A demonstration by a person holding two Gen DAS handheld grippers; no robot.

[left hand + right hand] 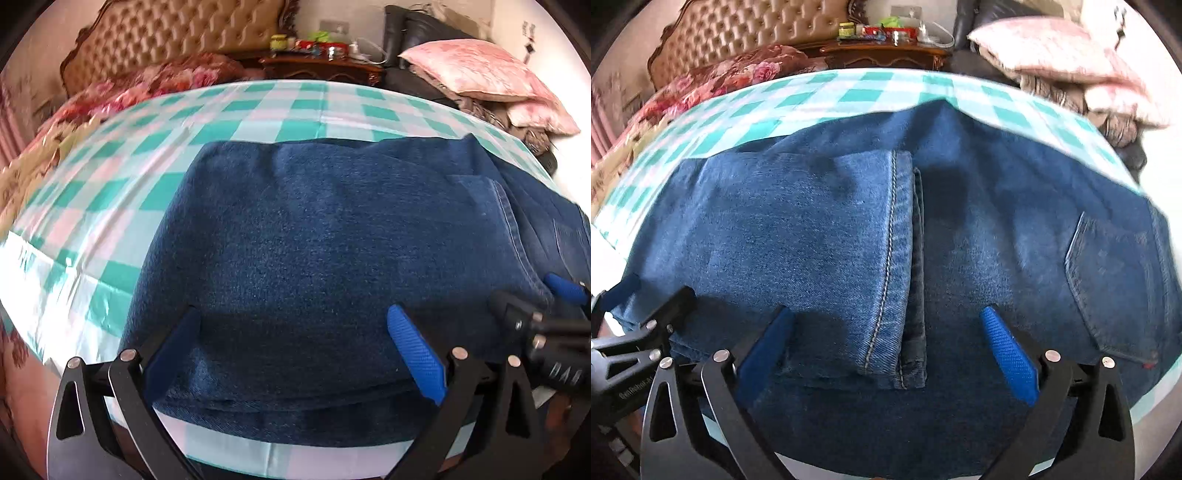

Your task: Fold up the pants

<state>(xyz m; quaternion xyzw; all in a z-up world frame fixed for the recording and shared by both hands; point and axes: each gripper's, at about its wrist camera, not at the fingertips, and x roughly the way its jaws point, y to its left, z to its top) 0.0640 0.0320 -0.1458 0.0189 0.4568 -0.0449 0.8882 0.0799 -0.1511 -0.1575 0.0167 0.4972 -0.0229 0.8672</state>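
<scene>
Dark blue denim pants [812, 236] lie folded on a table covered by a teal-and-white checked cloth [110, 206], the leg ends laid back over the seat so that a stitched hem [886, 258] runs down the middle of the right wrist view and a back pocket [1115, 280] shows at its right. Both pairs of tongs stand wide, with nothing between their blue pads. The left tongs [295, 343] hover over the smooth folded end of the denim pants [314, 240] near the table's front edge, and the right tongs [886, 343] hover above the hem and the layer beneath it. Part of the right tongs [565, 291] reaches into the left wrist view at its right edge, so the two tools work close side by side.

The step in hand appears to be the release after a fold: the cloth rests flat in layers and neither pad presses on it. The stack looks about halved, so the task seems well along but perhaps not finished. The next move likely calls for either a withdrawal or a fresh pinch on one end of the stack, taking all layers together so that the hem does not slide off the seat. Thick denim will resist a tight crease. A tufted tan headboard [177, 33] and a pink pillow [476, 70] stand beyond the table.
</scene>
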